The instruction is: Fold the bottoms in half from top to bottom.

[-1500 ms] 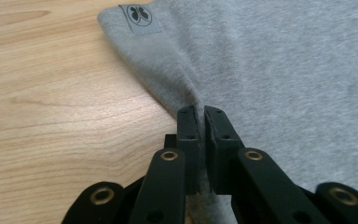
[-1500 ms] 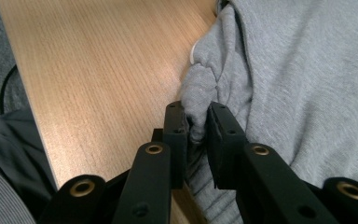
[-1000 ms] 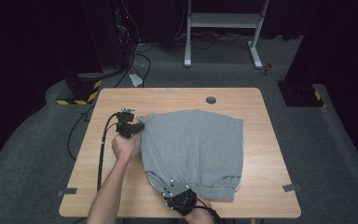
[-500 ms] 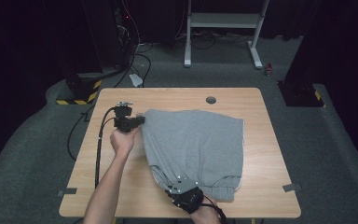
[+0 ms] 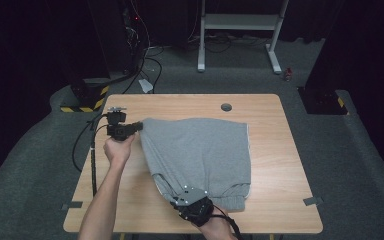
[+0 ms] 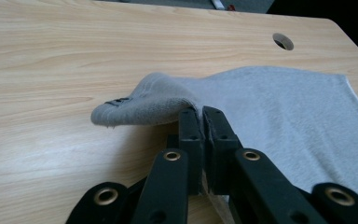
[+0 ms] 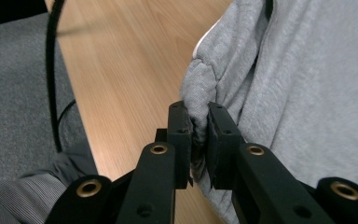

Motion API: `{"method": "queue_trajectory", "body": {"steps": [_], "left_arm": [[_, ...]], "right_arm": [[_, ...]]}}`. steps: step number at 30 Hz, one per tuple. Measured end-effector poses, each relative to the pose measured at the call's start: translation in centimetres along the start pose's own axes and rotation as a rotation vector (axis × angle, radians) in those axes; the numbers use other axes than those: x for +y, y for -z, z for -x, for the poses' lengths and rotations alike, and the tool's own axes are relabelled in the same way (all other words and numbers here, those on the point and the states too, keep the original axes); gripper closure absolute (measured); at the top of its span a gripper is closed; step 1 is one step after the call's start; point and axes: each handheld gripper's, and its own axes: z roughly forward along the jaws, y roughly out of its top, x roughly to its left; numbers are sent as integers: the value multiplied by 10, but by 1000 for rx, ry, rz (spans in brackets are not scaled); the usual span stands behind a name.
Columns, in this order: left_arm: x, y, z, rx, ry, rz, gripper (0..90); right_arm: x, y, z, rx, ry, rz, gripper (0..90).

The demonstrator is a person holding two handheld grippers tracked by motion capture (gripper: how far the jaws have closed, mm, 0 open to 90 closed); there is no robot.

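A grey garment (image 5: 200, 150) of sweatshirt cloth lies spread over the middle of the wooden table (image 5: 270, 115). My left gripper (image 5: 139, 125) is shut on its far left corner; in the left gripper view the pinched cloth (image 6: 144, 100) rises off the wood in a fold at my left gripper (image 6: 201, 114). At the near edge my right gripper (image 5: 172, 196) is shut on the thick hem, and the bunched hem (image 7: 205, 79) sits squeezed between the pads of my right gripper (image 7: 199, 114). Both held corners are lifted a little.
A round cable hole (image 5: 226, 106) is in the table's far side. A black cable (image 5: 92, 160) trails from the left gripper along the table's left edge. A white desk frame (image 5: 240, 30) stands on the grey floor behind.
Both grippers have risen with the cloth in them. The left one also moved toward the far left, pulling its corner of the garment out.
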Motion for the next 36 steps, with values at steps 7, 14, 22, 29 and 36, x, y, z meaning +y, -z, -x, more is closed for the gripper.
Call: {"method": "queue_trajectory", "body": {"steps": [7,14,22,29,36], "left_arm": [[4,12,-5,-4,8,17,867],[9,-5,14,-45,-14,32,867],[28,-17,43,-79,-87,38,864],[37,-25,65,-103,-112,43,864],[51,-30,92,-96,-179,44,863]], "right_arm": [[13,0,-4,19,20,32,815],[4,3,4,17,-34,50,814],[-7,20,14,-20,-79,92,814],[-21,29,22,-45,-113,116,813],[-30,43,31,-72,-150,148,813]]}}
